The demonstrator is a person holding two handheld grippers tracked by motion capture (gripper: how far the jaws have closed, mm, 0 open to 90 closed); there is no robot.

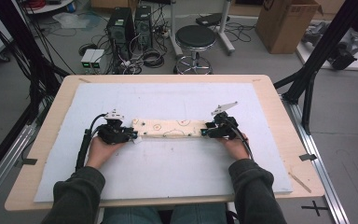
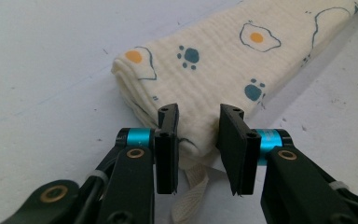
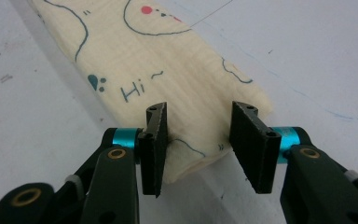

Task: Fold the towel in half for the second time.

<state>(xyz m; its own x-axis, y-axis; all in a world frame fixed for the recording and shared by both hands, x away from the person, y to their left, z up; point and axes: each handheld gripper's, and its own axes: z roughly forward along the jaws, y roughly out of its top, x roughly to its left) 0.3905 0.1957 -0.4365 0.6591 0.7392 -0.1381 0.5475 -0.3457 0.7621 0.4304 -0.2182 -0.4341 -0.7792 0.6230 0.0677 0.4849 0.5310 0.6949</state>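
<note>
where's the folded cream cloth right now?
In the high view the folded cream printed cloth lies as a long strip mid-table on the white foam mat, its ends between the jaws of the left gripper and right gripper.

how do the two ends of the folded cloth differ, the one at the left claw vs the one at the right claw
The left end carries fried-egg and paw prints, the right end a blue "Hi" and outline drawings. A woven tape hangs from the left end below the left claw; the right end shows no tape at the right claw. Both ends are cream, folded flat on the white mat, each with open jaws around a corner.
</note>
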